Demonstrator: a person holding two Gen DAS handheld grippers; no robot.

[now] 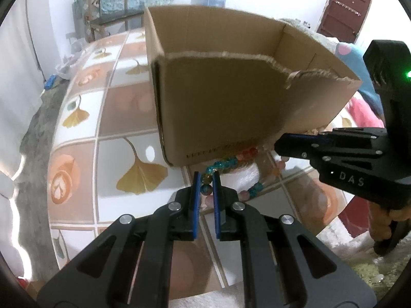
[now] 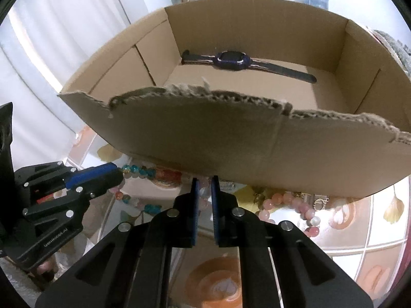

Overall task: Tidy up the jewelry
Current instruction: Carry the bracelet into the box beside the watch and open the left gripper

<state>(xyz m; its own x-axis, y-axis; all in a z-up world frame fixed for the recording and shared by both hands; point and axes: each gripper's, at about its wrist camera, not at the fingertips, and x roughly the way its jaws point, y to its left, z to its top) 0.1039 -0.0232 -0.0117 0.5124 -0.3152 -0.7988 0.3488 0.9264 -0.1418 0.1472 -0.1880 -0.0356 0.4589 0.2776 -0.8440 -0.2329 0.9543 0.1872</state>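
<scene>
A table (image 1: 84,118) covered in a cloth printed with ginkgo leaves and coffee cups carries an open cardboard box (image 1: 231,107) with a torn front edge. A multicoloured bead bracelet (image 1: 231,163) lies against the box's front wall, just beyond the left fingertips; pink beads (image 2: 287,200) trail right of the right fingers.

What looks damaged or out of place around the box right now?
The box's near wall has a ragged, torn top edge. Only a watch lies inside; the beaded strands lie on the table against its base. Nothing spilled.
</scene>
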